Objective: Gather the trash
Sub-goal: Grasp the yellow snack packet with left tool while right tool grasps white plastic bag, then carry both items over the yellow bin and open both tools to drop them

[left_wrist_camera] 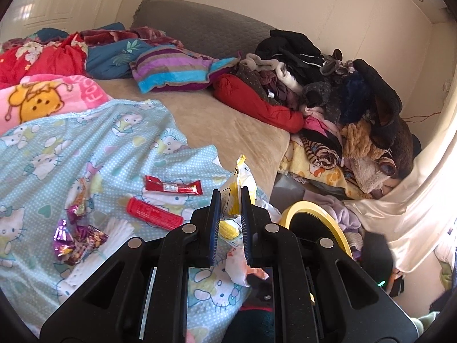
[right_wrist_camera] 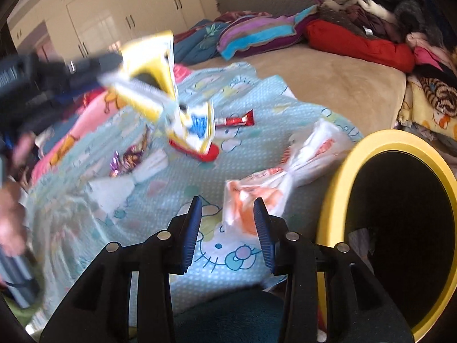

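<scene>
My left gripper (left_wrist_camera: 230, 192) is shut on a yellow and white snack wrapper (left_wrist_camera: 241, 180) and holds it above the blue Hello Kitty sheet; it shows blurred in the right wrist view (right_wrist_camera: 154, 68). My right gripper (right_wrist_camera: 227, 203) is open and empty, just in front of a white and orange plastic bag (right_wrist_camera: 274, 180). A yellow-rimmed trash bin (right_wrist_camera: 337, 185) stands at the bed's edge on the right; it also shows in the left wrist view (left_wrist_camera: 317, 214). A red wrapper (left_wrist_camera: 171, 186), a red tube (left_wrist_camera: 154, 213) and purple candy wrappers (left_wrist_camera: 77, 237) lie on the sheet.
A white tissue (left_wrist_camera: 114, 231) lies by the candy wrappers. A heap of clothes (left_wrist_camera: 337, 91) covers the right side of the bed. Pillows and blankets (left_wrist_camera: 171, 68) lie at the back. White wardrobes (right_wrist_camera: 120, 20) stand behind.
</scene>
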